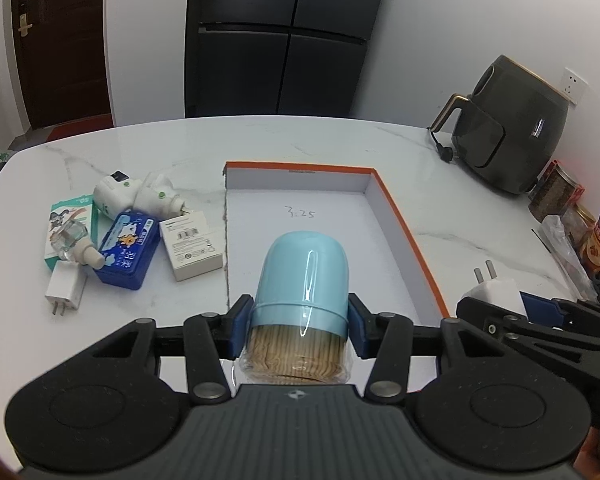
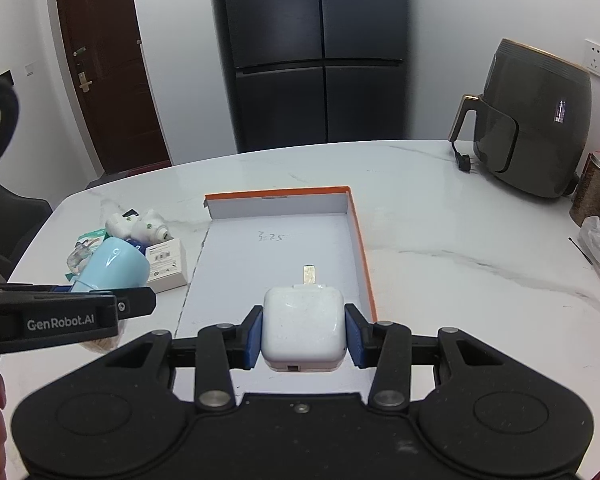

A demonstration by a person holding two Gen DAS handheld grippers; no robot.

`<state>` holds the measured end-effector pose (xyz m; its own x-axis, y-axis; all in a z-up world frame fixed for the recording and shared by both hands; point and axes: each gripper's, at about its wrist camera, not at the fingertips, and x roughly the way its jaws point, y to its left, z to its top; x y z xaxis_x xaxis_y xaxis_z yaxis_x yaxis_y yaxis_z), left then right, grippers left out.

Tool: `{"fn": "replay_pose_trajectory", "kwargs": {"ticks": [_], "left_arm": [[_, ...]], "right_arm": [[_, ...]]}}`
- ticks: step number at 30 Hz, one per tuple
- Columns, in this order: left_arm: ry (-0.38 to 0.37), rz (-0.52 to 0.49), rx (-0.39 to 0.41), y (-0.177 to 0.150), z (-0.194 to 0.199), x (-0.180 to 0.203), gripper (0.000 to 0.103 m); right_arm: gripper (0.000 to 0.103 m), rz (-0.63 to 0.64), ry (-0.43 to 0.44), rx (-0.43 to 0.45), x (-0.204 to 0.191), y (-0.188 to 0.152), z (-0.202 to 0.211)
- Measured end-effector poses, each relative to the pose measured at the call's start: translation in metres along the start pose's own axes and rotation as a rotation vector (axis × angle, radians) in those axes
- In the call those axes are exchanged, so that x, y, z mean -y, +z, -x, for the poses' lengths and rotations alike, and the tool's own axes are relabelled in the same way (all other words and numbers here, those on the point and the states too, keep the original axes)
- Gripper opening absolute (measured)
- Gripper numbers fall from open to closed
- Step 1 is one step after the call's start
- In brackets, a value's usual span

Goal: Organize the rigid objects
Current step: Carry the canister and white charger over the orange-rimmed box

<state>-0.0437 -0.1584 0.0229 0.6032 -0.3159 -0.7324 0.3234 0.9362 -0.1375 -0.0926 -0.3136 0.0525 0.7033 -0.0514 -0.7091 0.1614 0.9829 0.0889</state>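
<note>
Left jaws clenched on toothpick jar, right jaws on white charger, above box.

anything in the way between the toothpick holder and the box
Nothing visible: the left gripper holds the toothpick holder at the near end of the white box, and the box floor ahead is bare.

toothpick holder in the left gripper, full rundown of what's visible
The toothpick holder is a glossy light-blue plastic dome cap over a clear base packed with wooden toothpicks. The cap has a raised band at its lower edge and shows a bright glare streak. It lies tilted, dome pointing away from the camera, base toward it. The left gripper is shut on it, blue pads pressing the band from both sides. It hangs over the near end of the orange-rimmed white tray, touching nothing else visible.
</note>
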Motion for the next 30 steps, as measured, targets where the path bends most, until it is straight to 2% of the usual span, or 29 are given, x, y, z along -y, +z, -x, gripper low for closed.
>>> {"fn": "replay_pose_trajectory", "kwargs": {"ticks": [14,30], "left_arm": [[-0.006,0.0,-0.011,0.003,-0.011,0.011,0.049],[-0.007,-0.003,0.008,0.025,-0.025,0.011,0.049]], "right_arm": [[0.051,0.004,-0.003,0.004,0.01,0.008,-0.009],[0.051,0.032,-0.021,0.01,0.011,0.035,-0.03]]}}
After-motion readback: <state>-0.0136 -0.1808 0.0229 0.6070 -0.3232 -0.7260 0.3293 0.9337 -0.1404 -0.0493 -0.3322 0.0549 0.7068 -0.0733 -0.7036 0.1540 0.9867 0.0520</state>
